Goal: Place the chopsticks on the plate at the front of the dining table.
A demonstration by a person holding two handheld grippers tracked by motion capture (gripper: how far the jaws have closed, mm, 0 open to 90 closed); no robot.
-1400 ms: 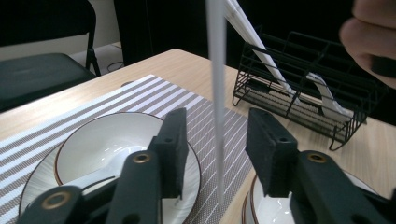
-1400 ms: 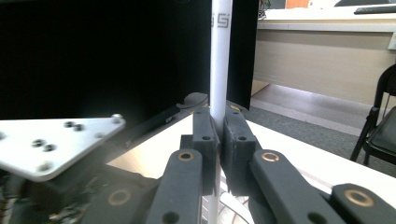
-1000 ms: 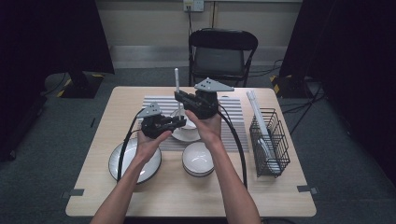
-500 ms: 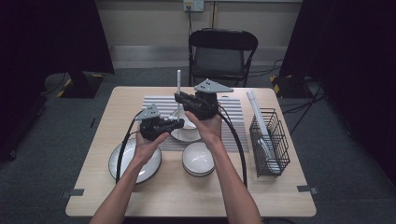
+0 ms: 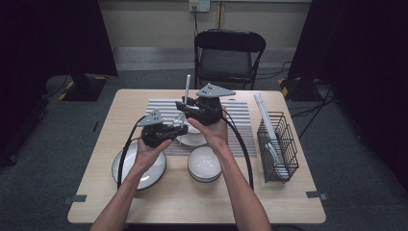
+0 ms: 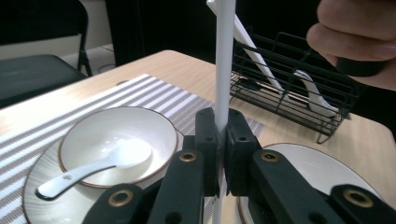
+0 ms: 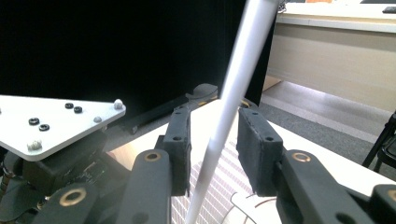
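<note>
Between the pads of the left gripper a white rod is being clamped: in the left gripper view both black pads are pressing on it from either side, and it is standing upright, rising above the fingertips and running out at the top of that view. Below the pads a short length of the rod is showing beneath the grip. Beyond those fingertips, to their left, a white bowl is resting on a plate with a white spoon lying in it, on a striped mat. Farther off, to the right of the fingertips, a black wire basket is holding white utensils, and the other hand is showing at the upper right.

Along the right gripper, the same rod is passing slantwise through the gap between the two pads. The jaws have just been opening; the pads are standing apart, with clear space showing on both sides of the rod, so they are not pressing on it.

From the high view, the left gripper and right gripper are being held close together above the mat, the rod standing up between them. Nearer the person, a second bowl and a plate are sitting on the table.
</note>
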